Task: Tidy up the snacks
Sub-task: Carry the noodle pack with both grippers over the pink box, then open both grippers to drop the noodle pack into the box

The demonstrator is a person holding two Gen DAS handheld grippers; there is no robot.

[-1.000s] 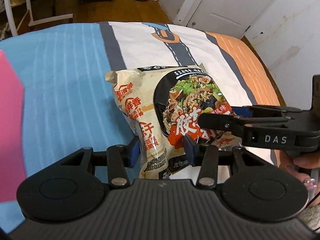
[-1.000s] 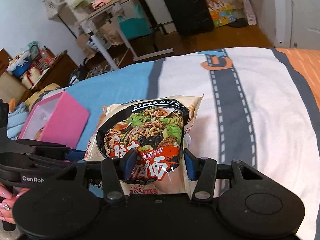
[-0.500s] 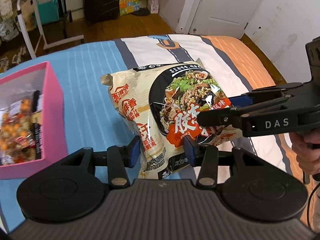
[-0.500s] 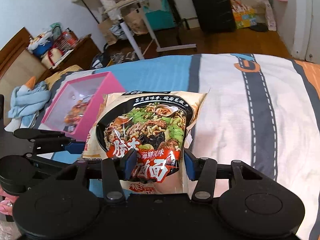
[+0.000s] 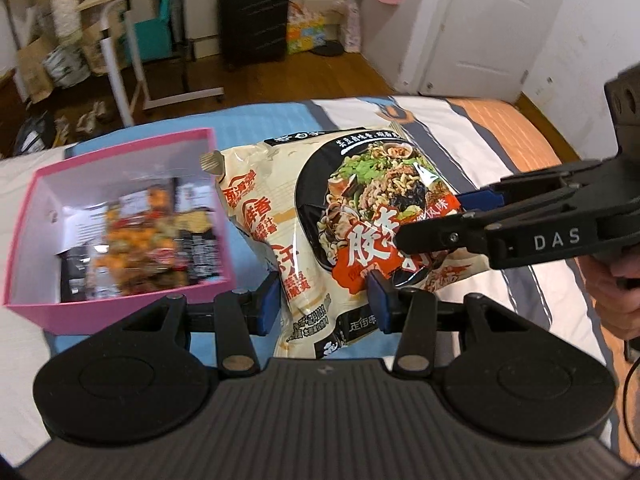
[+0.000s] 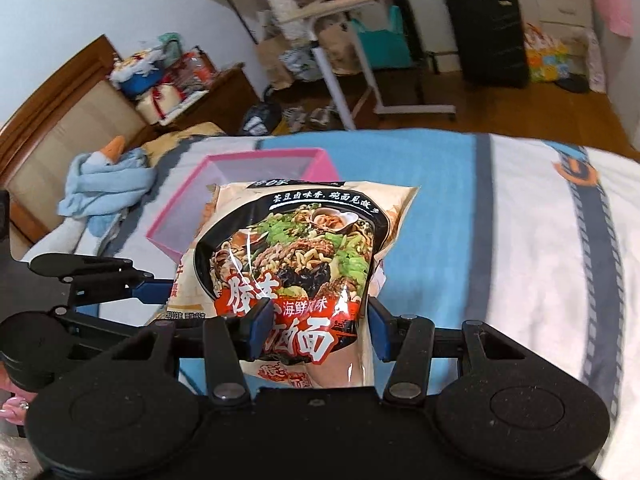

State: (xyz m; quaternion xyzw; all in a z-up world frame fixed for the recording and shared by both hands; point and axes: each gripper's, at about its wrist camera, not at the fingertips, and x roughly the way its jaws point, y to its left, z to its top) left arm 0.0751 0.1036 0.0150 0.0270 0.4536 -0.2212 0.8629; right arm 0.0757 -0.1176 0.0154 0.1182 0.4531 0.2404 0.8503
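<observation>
You hold the noodle bag (image 5: 344, 220) in the air over the bed (image 5: 500, 152) with both grippers. The left gripper (image 5: 322, 296) is clenched on the bag's near edge, and the right gripper (image 6: 316, 332) has its jaws clamped on the bag's other end; in the left view it reaches in from 3 o'clock. The pink box (image 5: 36, 220) sits on the bed at 9 o'clock of the bag in the left view, and at 11 o'clock behind the bag in the right view. It already holds snack packs (image 5: 136, 248), blurred here.

Watch these risks. The film is slick and puffed, so either pinch could slide off if your two hands drift apart or twist against each other. The bag looks wide next to the box mouth; coming in flat, a corner may catch the rim and tip or push the light box. With packs already inside, the bag may perch on top rather than settle.
</observation>
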